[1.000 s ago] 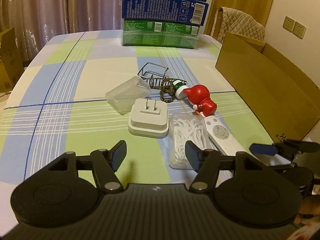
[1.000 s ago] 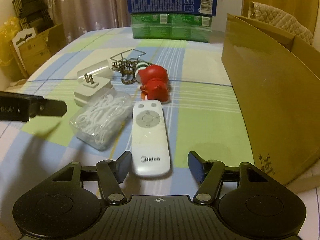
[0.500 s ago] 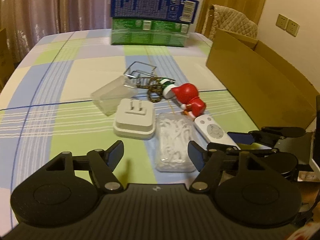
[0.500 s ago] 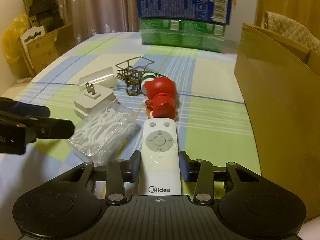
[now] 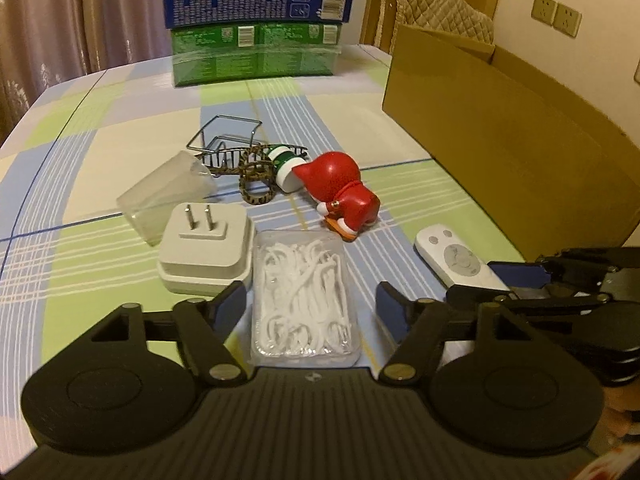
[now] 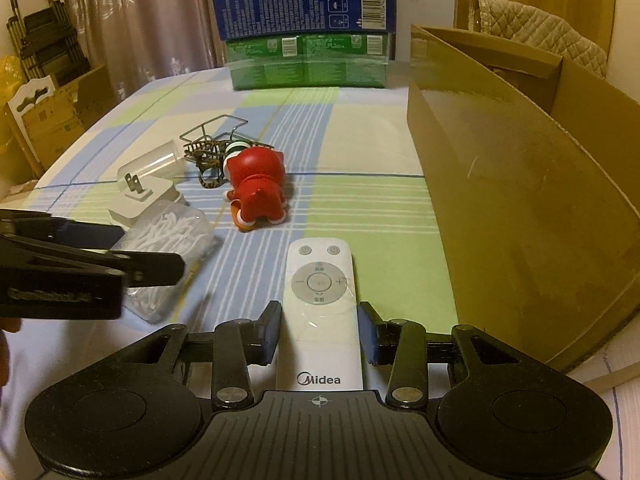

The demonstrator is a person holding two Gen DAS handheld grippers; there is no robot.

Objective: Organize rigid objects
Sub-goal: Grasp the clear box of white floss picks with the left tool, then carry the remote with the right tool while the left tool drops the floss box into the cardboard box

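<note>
A clear box of white floss picks (image 5: 304, 296) lies on the checked tablecloth (image 5: 100, 272). My left gripper (image 5: 310, 306) straddles it with its jaws closing; a small gap shows at each pad. My right gripper (image 6: 320, 334) is shut on the lower half of a white Midea remote (image 6: 320, 280), which points away from me. In the left wrist view, the remote (image 5: 456, 258) and the right gripper (image 5: 520, 280) sit to the right of the floss box.
Beyond the floss box lie a white plug adapter (image 5: 204, 248), a clear plastic cup (image 5: 168, 196), a red figurine (image 5: 344, 196), a wire rack (image 5: 228, 140) and patterned bands (image 5: 256, 184). An open cardboard box (image 6: 520, 184) stands on the right. Stacked cartons (image 5: 256, 24) stand at the table's far end.
My right gripper closed on the remote and shifted it away from the floss box. My left gripper moved forward, and its fingers now flank the floss box.
</note>
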